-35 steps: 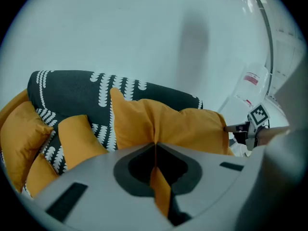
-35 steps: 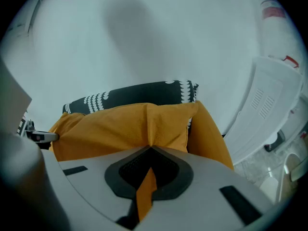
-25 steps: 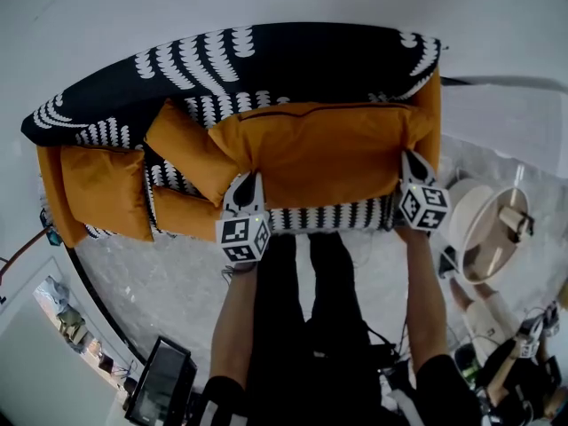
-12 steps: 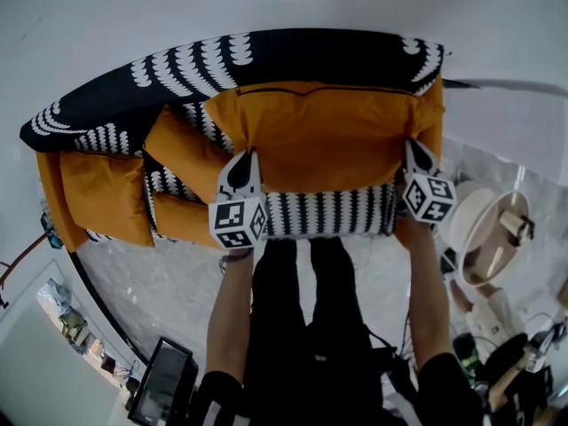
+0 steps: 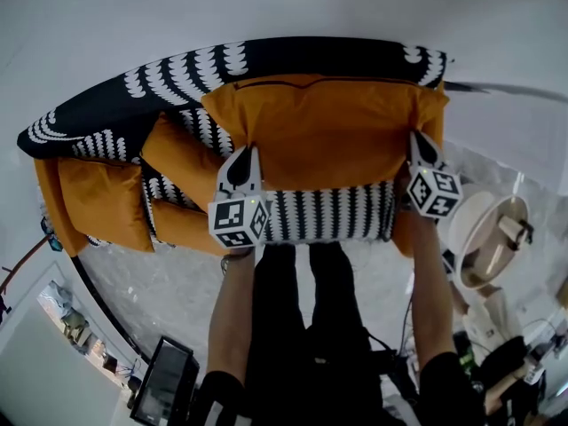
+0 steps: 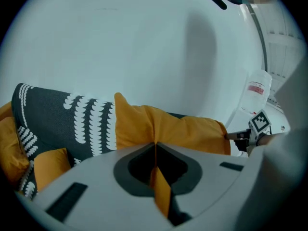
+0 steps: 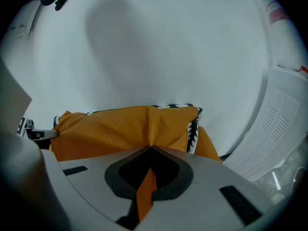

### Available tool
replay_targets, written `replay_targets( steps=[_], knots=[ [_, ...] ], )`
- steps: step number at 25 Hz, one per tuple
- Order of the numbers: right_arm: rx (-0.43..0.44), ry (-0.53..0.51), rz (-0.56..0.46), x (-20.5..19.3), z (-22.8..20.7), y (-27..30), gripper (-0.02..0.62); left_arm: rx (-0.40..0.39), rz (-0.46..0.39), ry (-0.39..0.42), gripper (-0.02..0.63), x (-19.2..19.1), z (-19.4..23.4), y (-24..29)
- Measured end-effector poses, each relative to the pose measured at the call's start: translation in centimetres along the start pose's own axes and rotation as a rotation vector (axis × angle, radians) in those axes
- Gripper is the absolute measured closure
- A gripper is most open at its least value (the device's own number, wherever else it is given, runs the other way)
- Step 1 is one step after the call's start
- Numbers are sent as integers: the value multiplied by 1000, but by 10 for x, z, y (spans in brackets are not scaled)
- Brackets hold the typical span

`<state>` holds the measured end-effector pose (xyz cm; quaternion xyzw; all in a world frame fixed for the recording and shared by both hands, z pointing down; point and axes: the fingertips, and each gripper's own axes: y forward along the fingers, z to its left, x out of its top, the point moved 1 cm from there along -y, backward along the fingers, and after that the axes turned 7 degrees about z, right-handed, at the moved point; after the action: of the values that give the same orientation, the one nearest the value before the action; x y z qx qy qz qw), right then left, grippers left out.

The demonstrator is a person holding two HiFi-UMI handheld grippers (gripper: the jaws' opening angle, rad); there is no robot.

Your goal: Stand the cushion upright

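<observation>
One large orange cushion [image 5: 319, 136] leans against the backrest of the patterned sofa [image 5: 177, 74]. Its long axis runs side to side along the seat and its upper edge sits near the top of the backrest. The left gripper [image 5: 246, 153] and right gripper [image 5: 415, 138] are each clamped tight on a pinch of fabric at its lower corners, probably so both ends tip up evenly without flopping.
</observation>
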<state>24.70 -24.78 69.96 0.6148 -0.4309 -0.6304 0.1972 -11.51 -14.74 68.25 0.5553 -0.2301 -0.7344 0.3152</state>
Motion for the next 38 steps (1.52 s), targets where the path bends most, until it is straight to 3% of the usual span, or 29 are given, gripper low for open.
replay_targets(
  steps=[10,29,33,38],
  knots=[
    [2,5,9,5,-13,20,598,-2,-36,-2,604,12,0,29],
    [-8,24,40,-16,-16,38,588,20,-4,-42,603,-12,9,50],
    [-31,37,22,-16,-16,36,526,9,-11,-76,543,-11,19,48],
    [-50,34,17,-15,-11,27,512,-7,-9,-59,508,-7,26,41]
  ],
)
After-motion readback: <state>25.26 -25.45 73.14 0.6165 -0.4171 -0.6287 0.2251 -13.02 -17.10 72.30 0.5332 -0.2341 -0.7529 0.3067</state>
